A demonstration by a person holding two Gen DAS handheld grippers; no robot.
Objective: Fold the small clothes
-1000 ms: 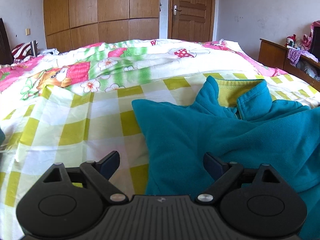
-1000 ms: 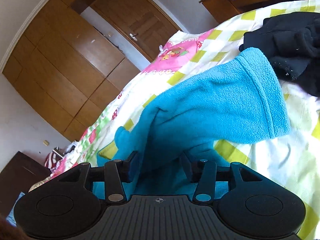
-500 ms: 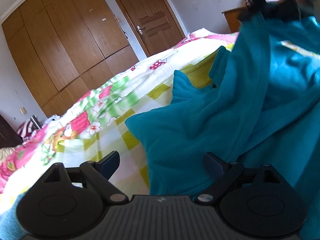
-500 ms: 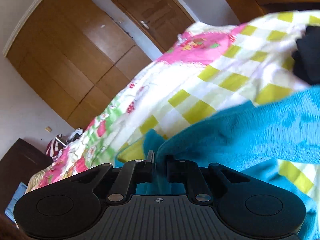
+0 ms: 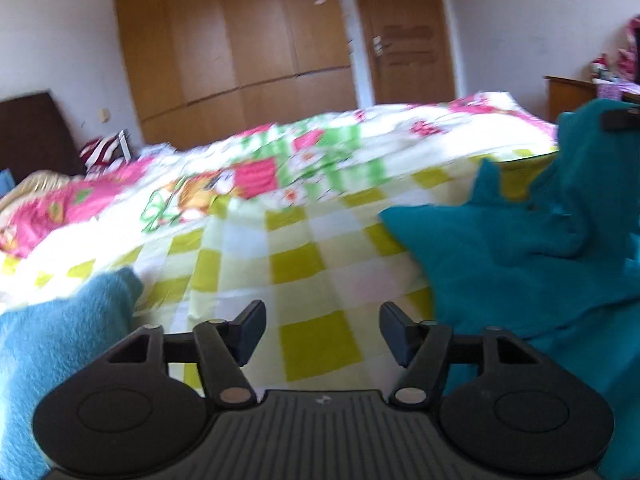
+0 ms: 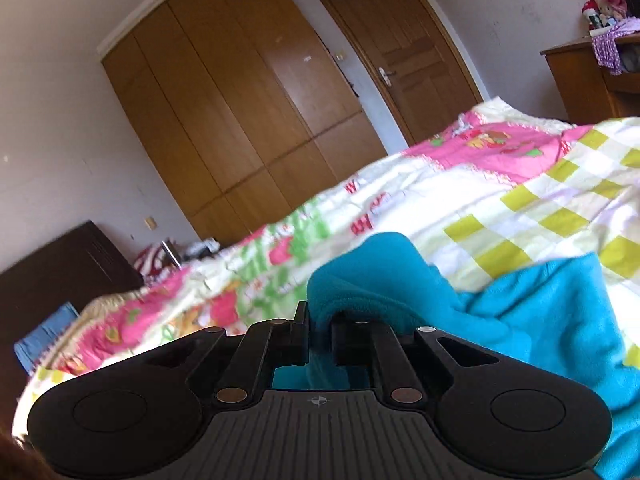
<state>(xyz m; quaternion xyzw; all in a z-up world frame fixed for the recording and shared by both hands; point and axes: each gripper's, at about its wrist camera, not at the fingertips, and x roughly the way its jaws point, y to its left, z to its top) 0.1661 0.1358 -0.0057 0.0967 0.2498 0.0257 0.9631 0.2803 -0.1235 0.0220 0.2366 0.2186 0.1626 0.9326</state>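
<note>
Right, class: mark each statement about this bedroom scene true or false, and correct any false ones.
1. The right claw is shut on a fold of the teal fleece garment. True.
2. The left claw grips the teal fleece garment. False: its jaws stand apart, having just been closing, with only the checked bedspread between them.
3. The wardrobe doors are wooden and closed. True.
4. The bedspread is plain white. False: it shows yellow-green checks and pink floral patches.
5. A light blue cloth lies at the left of the left wrist view. True.
</note>
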